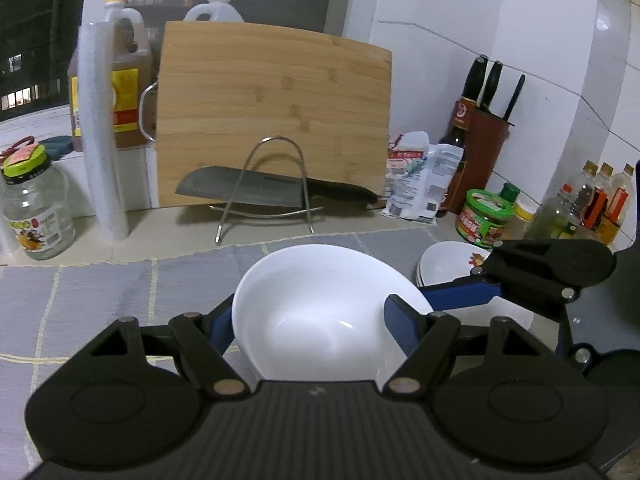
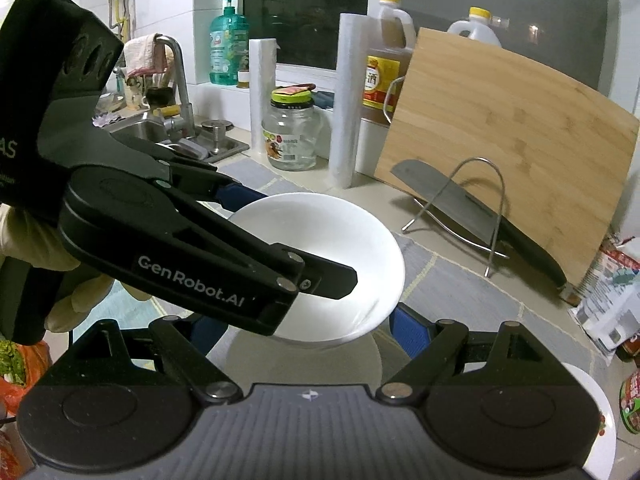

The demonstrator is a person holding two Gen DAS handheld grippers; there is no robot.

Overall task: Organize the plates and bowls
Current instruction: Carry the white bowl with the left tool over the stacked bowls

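1. White bowl (image 1: 312, 276): it is held off the counter in front of the wooden cutting board (image 1: 276, 108), above a grey checked mat (image 1: 100, 300). Its hollow faces up and slightly towards the left wrist camera.
2. Left gripper (image 1: 316, 316): its fingers are closed on the bowl. One blue pad sits outside the left rim and the other reaches into the hollow on the right. The right wrist view shows the same grip from the side, with a gloved hand behind the tool.
3. Below the board's front edge, a cleaver (image 1: 256, 190) rests on a wire rack (image 1: 276, 184). Both are beyond the bowl and well apart from it.
4. Patterned bowls (image 1: 448, 260): this small stack stands on the counter, in front of the board's right corner and just to the right of the held bowl.
5. Right gripper (image 2: 308, 330): it hovers right of the board's middle, close over the stack. Its fingers stand at a middling width, with a pale round dish (image 2: 300, 364) between them. Whether the pads press on that dish cannot be told.
6. The relation that matters: the stack lies to the right of the held bowl and lower than it. The left hand already carries the bowl, so it is probably the one to deliver it.
7. The bowl is round, so no axis needs lining up. What seems to count is levelling its rim and centring it over the stack before letting go, while keeping clear of the right gripper.
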